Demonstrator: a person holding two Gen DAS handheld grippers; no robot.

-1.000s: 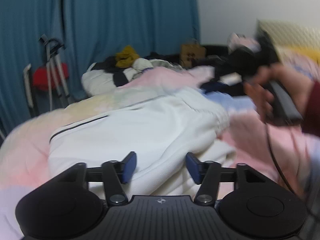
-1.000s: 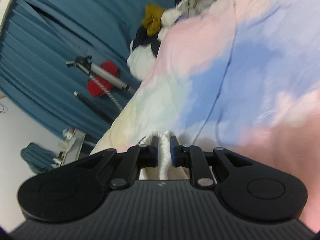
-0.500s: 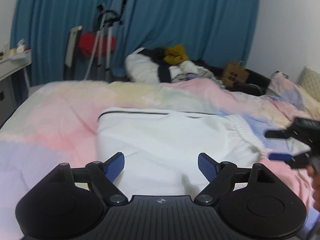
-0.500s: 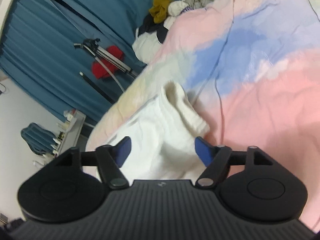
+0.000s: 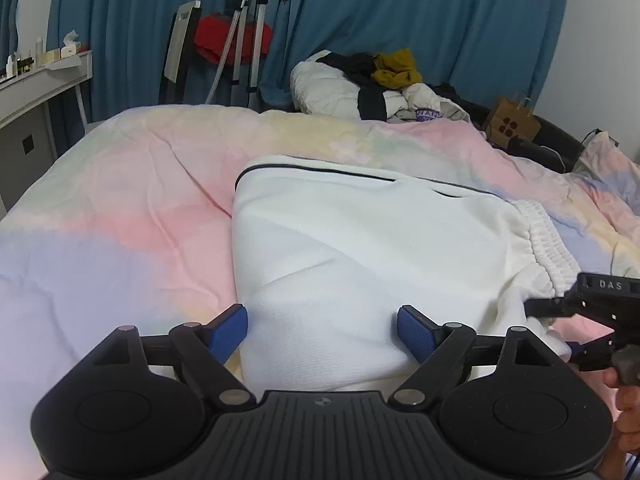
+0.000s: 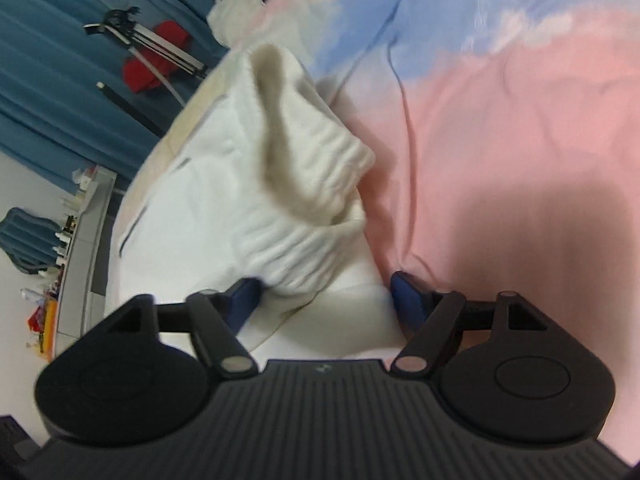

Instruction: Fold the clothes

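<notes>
A white garment [image 5: 360, 240] with a thin dark stripe lies folded on the pastel bedspread [image 5: 120, 220]. Its ribbed waistband [image 5: 544, 240] is at the right end. My left gripper [image 5: 324, 332] is open over the garment's near edge, and the cloth lies loose between its blue pads. In the right wrist view the bunched waistband [image 6: 320, 168] rises in front of my right gripper [image 6: 326, 294]. Its jaws are opening, with white cloth [image 6: 224, 200] between them and no pad pressing. The right gripper [image 5: 580, 312] also shows at the garment's right corner.
A pile of clothes [image 5: 368, 84] and a brown paper bag [image 5: 510, 124] sit at the bed's far end before a blue curtain [image 5: 400, 8]. A metal stand with something red [image 5: 228, 40] and a white shelf [image 5: 36, 84] are at the left. A hand [image 5: 628, 412] holds the right gripper.
My right gripper has let go of the waistband, opened wide and dropped closer to the cloth. My left gripper has opened wider, rolled level and slid along the garment's near edge.
</notes>
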